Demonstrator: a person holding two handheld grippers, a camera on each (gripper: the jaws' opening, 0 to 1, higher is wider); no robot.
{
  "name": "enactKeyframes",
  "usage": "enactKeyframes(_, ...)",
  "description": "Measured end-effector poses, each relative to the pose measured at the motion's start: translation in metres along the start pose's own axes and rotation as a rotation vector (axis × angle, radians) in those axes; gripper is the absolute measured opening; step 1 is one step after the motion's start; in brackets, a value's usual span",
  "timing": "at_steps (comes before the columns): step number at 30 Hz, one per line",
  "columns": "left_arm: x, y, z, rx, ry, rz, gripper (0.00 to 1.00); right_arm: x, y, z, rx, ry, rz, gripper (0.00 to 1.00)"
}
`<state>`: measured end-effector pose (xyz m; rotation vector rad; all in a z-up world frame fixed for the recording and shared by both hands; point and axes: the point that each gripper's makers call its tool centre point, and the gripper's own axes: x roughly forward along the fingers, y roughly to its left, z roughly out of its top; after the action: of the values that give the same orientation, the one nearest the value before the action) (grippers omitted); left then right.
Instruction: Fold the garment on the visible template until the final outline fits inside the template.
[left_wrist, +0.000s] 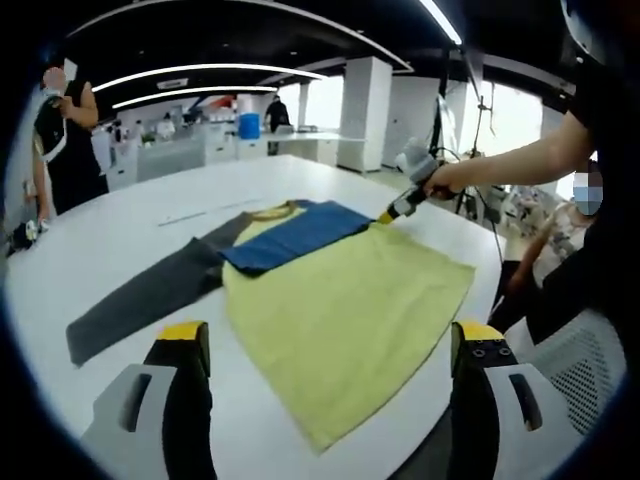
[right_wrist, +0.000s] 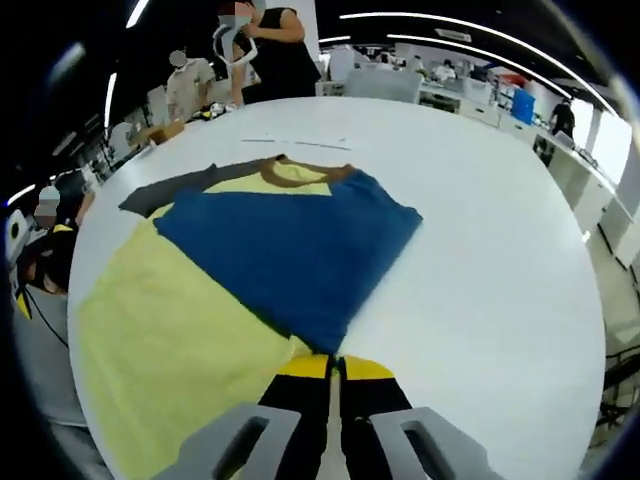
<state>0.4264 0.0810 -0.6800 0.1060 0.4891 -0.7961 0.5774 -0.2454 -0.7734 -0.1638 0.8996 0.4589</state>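
Note:
A yellow shirt (left_wrist: 340, 310) lies flat on the white table (left_wrist: 120, 230). Its grey sleeve (left_wrist: 140, 300) stretches out to the left, and its blue sleeve (left_wrist: 295, 235) is folded across the chest below the brown collar (left_wrist: 275, 211). My left gripper (left_wrist: 330, 335) hangs open above the near hem, holding nothing. A person's hand holds my right gripper (left_wrist: 390, 213) at the shirt's far right edge. In the right gripper view the right gripper (right_wrist: 333, 362) is shut on the garment edge where the blue sleeve (right_wrist: 300, 250) narrows onto the yellow body (right_wrist: 170, 340).
Thin marks (right_wrist: 295, 143) lie on the table (right_wrist: 480, 270) beyond the collar. People stand at the far side (right_wrist: 265, 50), and another sits at the table's edge (right_wrist: 45, 260). A mesh chair (left_wrist: 585, 360) is by the right edge. Desks and pillars stand behind.

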Motion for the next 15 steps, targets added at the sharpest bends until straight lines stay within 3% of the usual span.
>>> enactKeyframes(7, 0.001, 0.002, 0.001, 0.003, 0.002, 0.002, 0.97, -0.004, -0.002, -0.001, 0.001, -0.005, -0.015, 0.0)
enactKeyframes(12, 0.002, 0.002, 0.002, 0.005, 0.0, 0.002, 0.97, -0.008, -0.011, -0.002, -0.158, 0.021, -0.083, 0.0)
enactKeyframes(15, 0.002, 0.002, 0.0, 0.005, 0.005, 0.002, 0.96, -0.009, -0.009, -0.002, -0.123, 0.016, -0.075, 0.0)
